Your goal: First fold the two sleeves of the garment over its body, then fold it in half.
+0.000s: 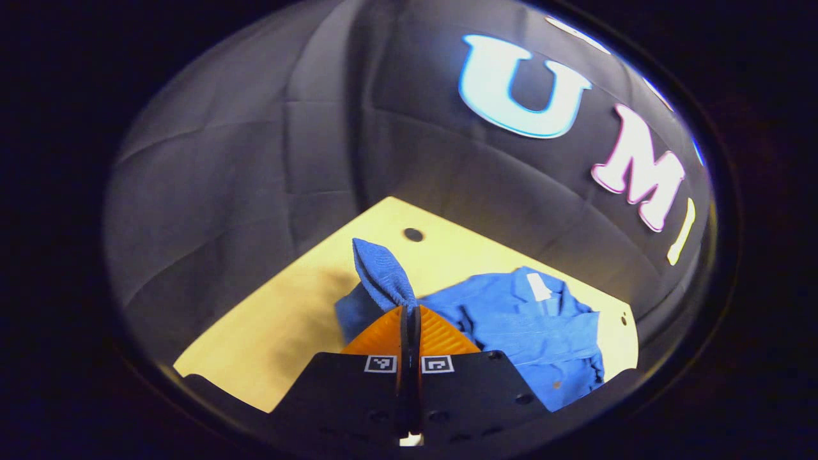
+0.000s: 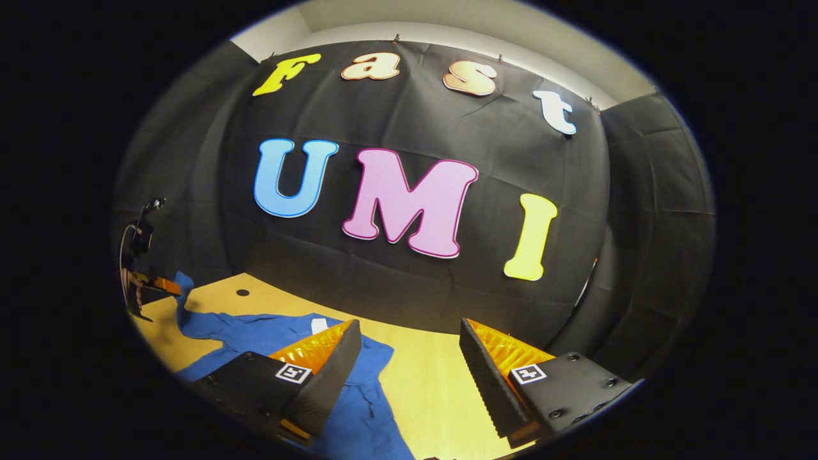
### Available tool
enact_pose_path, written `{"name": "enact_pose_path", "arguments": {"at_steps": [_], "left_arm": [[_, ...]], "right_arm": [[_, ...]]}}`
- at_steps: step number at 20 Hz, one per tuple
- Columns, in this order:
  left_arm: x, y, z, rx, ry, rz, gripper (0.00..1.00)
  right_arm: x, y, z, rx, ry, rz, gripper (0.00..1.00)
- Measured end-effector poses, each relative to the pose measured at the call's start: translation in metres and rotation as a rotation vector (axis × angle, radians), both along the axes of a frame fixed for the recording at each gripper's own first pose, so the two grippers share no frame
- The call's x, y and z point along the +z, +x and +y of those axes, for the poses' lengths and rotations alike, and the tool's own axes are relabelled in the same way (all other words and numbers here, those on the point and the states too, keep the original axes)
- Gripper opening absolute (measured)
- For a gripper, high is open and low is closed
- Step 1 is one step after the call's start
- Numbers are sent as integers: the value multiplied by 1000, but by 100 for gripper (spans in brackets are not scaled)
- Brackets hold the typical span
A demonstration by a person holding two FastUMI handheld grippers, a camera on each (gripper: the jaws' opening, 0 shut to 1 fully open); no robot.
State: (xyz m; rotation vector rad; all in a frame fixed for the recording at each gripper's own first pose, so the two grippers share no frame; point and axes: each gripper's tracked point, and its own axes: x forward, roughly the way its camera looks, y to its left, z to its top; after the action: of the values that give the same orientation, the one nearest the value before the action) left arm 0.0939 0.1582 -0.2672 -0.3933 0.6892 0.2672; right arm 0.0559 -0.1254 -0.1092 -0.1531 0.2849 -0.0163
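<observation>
1. Blue fabric is what you have in your left tool: its two fingers are pressed together on the cuff end of one sleeve of the blue long-sleeved garment, and the sleeve stands up in a pointed fold just past the fingertips.
2. In the left gripper view, the rest of the garment lies spread on the pale yellow wooden table, to the right of and beyond your left tool; a white label shows at its collar.
3. A small dark round hole sits in the table just beyond the raised sleeve.
4. Your right tool is wide open, holding nothing; bare table shows between its two fingers.
5. In the right gripper view, the garment lies on the table to the left, and part of the blue cloth runs under and just beside the left finger of that tool; whether it touches the finger, you cannot tell.
6. At the far left of the right gripper view you can see your left tool lifted above the table, with the sleeve rising from the garment up to it.
7. The black cloth booth wall stands behind the table's far edge.
</observation>
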Motion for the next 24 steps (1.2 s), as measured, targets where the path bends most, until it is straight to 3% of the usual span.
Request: {"name": "enact_pose_path", "arguments": {"at_steps": [7, 14, 18, 21, 22, 24], "left_arm": [[15, 73, -159, -242, -14, -35, 0], [-12, 125, -326, -446, -60, -13, 0], [-56, 131, -367, -444, 2, 75, 0], [-75, 127, -389, -452, -27, 112, 10], [-78, 124, -392, -452, -37, 117, 18], [-79, 127, -393, -429, -31, 108, 64]], "right_arm": [[-6, -11, -71, -75, -64, -24, 97], [-23, -34, -142, -165, -56, 17, 96], [-24, -37, -169, -194, -50, 14, 97], [-30, -47, -175, -194, -43, 33, 97], [-35, -49, -176, -197, -37, 47, 97], [-40, -52, -172, -194, -5, 63, 97]]}}
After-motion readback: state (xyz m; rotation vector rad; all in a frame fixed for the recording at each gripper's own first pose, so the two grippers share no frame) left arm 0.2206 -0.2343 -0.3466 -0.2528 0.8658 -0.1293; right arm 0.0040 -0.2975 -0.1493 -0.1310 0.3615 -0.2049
